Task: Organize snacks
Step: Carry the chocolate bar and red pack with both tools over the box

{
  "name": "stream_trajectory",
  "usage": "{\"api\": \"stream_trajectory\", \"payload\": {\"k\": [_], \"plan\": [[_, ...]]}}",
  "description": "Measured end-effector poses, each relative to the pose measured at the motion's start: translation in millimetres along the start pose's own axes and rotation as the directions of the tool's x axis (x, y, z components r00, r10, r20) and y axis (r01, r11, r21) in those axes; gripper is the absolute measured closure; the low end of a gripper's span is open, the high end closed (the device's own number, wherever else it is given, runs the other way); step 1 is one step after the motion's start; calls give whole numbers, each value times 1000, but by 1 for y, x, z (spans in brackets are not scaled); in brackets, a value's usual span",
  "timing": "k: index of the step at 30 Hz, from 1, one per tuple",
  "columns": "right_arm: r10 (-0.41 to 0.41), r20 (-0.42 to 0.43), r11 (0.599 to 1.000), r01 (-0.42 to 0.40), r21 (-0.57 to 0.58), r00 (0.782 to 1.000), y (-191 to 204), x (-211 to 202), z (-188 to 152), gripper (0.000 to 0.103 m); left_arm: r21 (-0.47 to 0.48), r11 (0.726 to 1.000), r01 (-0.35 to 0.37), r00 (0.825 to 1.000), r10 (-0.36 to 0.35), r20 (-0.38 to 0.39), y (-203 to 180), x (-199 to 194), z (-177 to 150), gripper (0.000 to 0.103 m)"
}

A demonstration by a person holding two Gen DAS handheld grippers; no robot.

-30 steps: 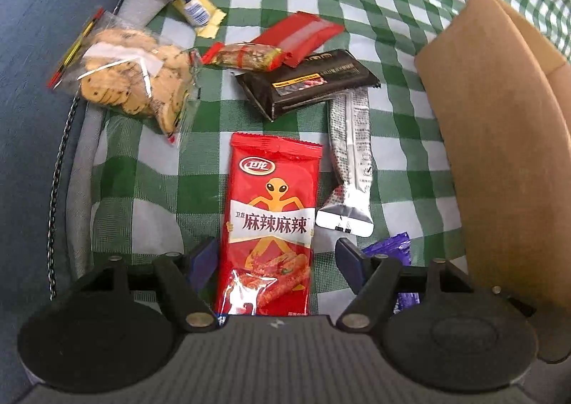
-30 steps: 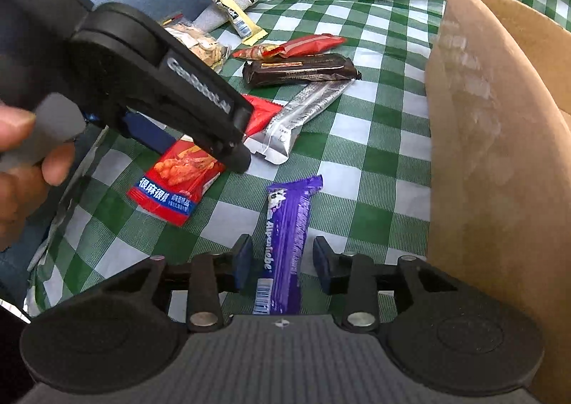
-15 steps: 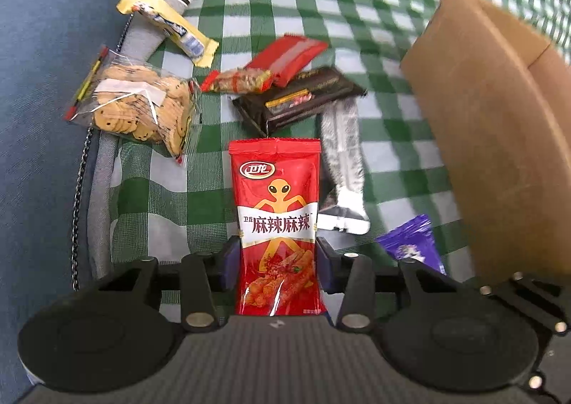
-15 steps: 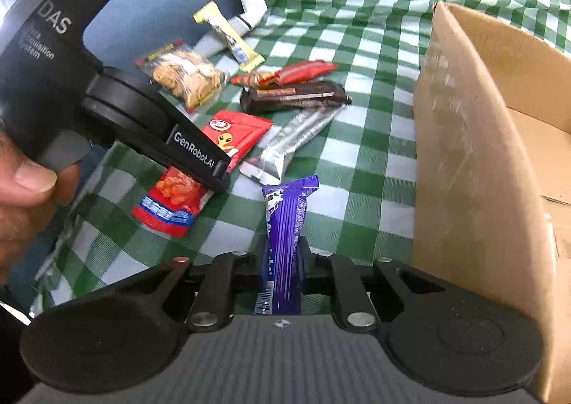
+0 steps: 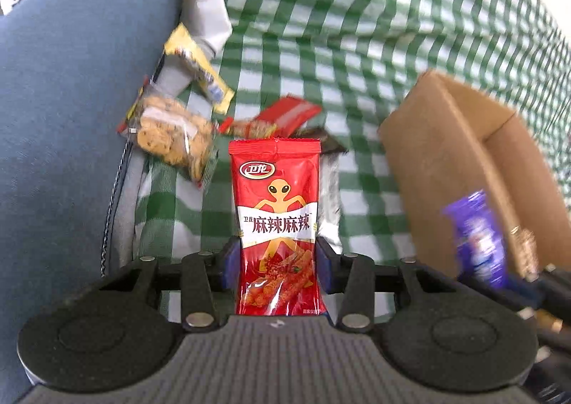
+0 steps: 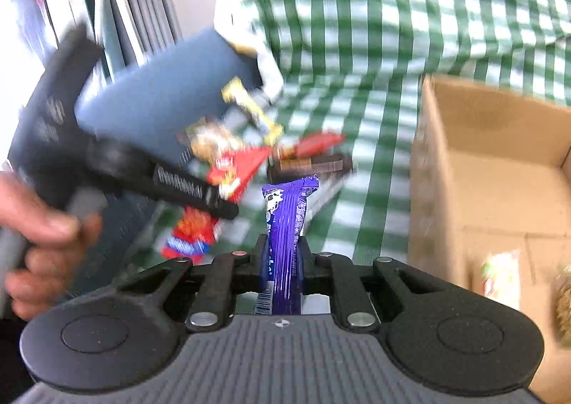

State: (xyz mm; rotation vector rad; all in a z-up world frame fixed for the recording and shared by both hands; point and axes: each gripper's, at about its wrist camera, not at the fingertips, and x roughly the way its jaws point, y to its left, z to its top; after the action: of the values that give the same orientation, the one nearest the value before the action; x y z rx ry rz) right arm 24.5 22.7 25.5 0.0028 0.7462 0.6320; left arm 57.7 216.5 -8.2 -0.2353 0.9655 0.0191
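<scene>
My left gripper is shut on a red spicy-strip snack packet and holds it up above the green checked cloth. My right gripper is shut on a purple snack bar, also lifted; the bar shows blurred in the left wrist view. The open cardboard box stands to the right in both views. The left gripper and red packet show at the left of the right wrist view.
On the cloth lie a cookie bag, a yellow bar, a red wrapper, a dark bar and a silver packet. A blue cushion is left. Packets lie inside the box.
Both grippers closed on their snacks, the left on the red packet, the right on the purple bar, and lifted them off the cloth. The box interior has come into the right wrist view.
</scene>
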Motion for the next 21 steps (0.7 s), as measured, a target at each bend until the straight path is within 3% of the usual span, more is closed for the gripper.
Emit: {"api": "stream_trajectory", "payload": {"k": [4, 9, 13, 17, 21], "plan": [[26, 100, 1000, -26, -7, 995, -9, -33, 18, 88, 14, 1000, 26, 997, -27, 70, -11, -16, 0, 55], [8, 192, 999, 0, -44, 981, -53, -74, 31, 88, 71, 997, 31, 987, -42, 153, -33, -31, -2, 55], [-12, 206, 1000, 16, -21, 979, -96, -85, 27, 88, 94, 995, 38, 980, -55, 190, -49, -36, -3, 55], [-60, 227, 992, 32, 124, 972, -134, -95, 15, 88, 118, 992, 52, 968, -79, 238, -65, -39, -1, 55], [-100, 240, 988, 68, 139, 966, -148, -104, 9, 88, 126, 990, 70, 951, -104, 291, -79, -42, 2, 55]]}}
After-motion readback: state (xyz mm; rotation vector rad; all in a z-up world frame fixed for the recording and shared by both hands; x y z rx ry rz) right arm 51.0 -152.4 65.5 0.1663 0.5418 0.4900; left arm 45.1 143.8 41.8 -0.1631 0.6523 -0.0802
